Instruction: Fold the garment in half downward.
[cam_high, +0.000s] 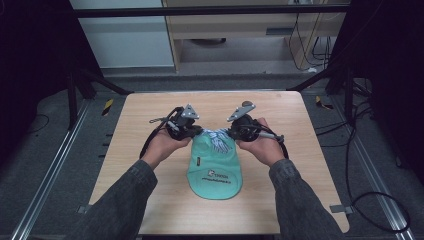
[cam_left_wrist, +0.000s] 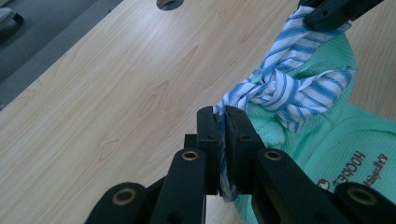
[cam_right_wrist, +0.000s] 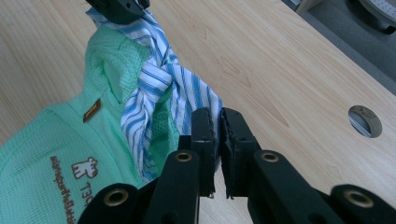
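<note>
Both tools are clamped on the blue-and-white striped fabric tie that sits at the far end of a mint-green garment (cam_high: 215, 167) lying flat on the desk (cam_high: 145, 150). Left tool (cam_left_wrist: 224, 116) has its jaws pressed nearly together with one striped tail of the tie (cam_left_wrist: 275, 88) pinched between them; right tool (cam_right_wrist: 217, 119) is likewise closed down to a thin gap on the other tail. In the high view the left tool (cam_high: 192, 132) and right tool (cam_high: 232, 132) sit just either side of the tie (cam_high: 216, 140), each hand behind its tool. The tails cross in a twist or loose knot between the two tools, just above the garment's collar edge; I cannot tell whether it is a full knot or a single crossing.

The garment's printed end lies nearer the person, well away from the tie, and nothing weighs it down. That looks like the main risk: pulling the tails apart may drag or lift the light garment toward the tie instead of tightening the knot. Each grip is also near the tail's end, so a tail could slip out under tension. An uneven pull might shift the crossing sideways off the collar, or let it open.
</note>
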